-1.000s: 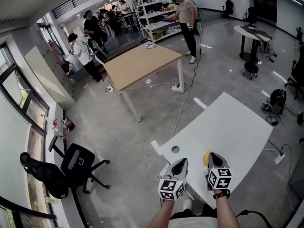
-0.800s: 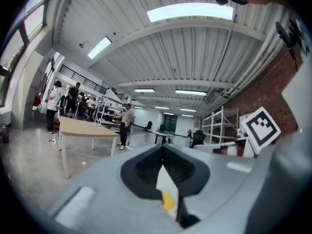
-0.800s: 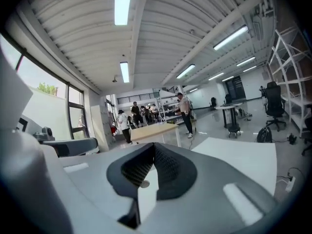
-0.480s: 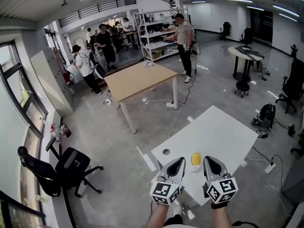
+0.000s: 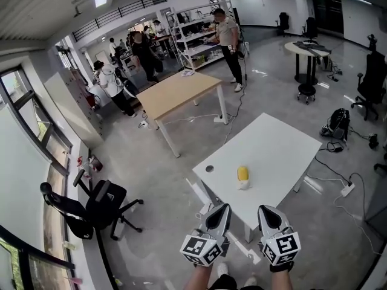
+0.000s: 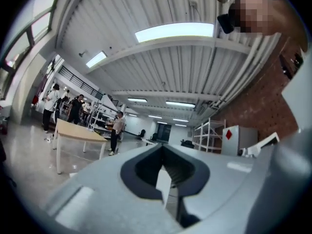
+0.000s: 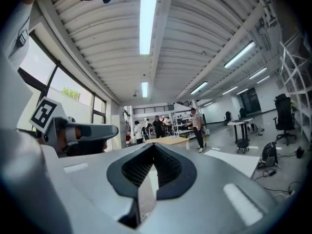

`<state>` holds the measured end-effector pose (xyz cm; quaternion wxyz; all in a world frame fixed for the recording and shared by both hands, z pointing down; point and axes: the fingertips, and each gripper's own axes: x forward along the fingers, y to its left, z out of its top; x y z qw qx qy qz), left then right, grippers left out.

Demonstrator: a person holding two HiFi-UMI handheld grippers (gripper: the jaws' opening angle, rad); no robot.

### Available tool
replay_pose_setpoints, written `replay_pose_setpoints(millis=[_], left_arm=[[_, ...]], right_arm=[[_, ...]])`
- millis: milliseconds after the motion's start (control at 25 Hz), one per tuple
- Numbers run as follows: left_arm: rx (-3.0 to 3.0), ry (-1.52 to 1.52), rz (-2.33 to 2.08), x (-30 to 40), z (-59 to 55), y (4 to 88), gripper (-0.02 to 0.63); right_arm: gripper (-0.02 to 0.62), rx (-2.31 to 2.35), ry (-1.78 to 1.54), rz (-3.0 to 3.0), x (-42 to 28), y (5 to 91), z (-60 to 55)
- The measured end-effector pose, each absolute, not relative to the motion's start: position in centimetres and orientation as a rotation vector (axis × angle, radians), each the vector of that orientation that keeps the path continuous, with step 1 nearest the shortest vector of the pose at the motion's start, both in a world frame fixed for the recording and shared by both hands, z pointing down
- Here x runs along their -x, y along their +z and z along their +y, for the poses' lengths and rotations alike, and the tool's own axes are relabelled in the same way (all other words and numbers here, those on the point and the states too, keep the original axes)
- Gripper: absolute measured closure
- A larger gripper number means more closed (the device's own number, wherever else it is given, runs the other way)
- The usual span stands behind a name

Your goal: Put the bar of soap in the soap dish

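A yellow bar of soap (image 5: 242, 173) stands near the front of the white table (image 5: 272, 147), with a small white thing (image 5: 243, 185) right under it that could be the soap dish; it is too small to tell. My left gripper (image 5: 221, 208) and right gripper (image 5: 266, 209) hang side by side short of the table's near edge, over the floor, well apart from the soap. Both point level. In the left gripper view the left gripper (image 6: 162, 147) has its jaws together with nothing between them. The right gripper (image 7: 153, 145) looks the same in its own view.
A cable hole (image 5: 209, 168) lies in the white table's left corner. Beyond stands a wooden table (image 5: 178, 92), with several people and shelving behind it. A black office chair (image 5: 100, 204) is at the left, a round table (image 5: 308, 47) and a bag (image 5: 337, 122) at the right.
Both grippers have drawn back from over the table's near edge beside the soap and risen. They now hang short of the table, and the soap lies farther ahead.
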<state>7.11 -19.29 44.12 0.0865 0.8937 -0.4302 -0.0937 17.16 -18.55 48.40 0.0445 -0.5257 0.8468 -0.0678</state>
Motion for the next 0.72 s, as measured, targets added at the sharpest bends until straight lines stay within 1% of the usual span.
replay_pose_setpoints(millis=[160, 320, 440, 600, 720], left_arm=[[-2.729, -0.182, -1.313, -7.5, -17.7, 44.0, 0.604], [-2.767, -0.167, -1.319, -6.5, -17.0, 43.2, 0.604], [-2.757, -0.192, -1.354, -4.1, -16.8, 42.6, 0.603], [-2.731, -0.218, -1.355, -1.3, -17.2, 42.8, 0.604], [-2.737, -0.231, -1.347, 0.2, -17.1, 42.6, 0.603]], right_arm=[[0.584, 1.621, -0.140, 2.528, -18.0, 45.1, -17.5], [0.584, 1.606, -0.079, 2.506, -17.3, 42.5, -17.5], [0.584, 1.586, -0.050, 2.513, -15.0, 41.9, -17.7], [0.584, 1.497, -0.044, 2.586, -9.8, 42.4, -17.5], [0.584, 1.524, -0.047, 2.559, -8.3, 42.4, -17.9]])
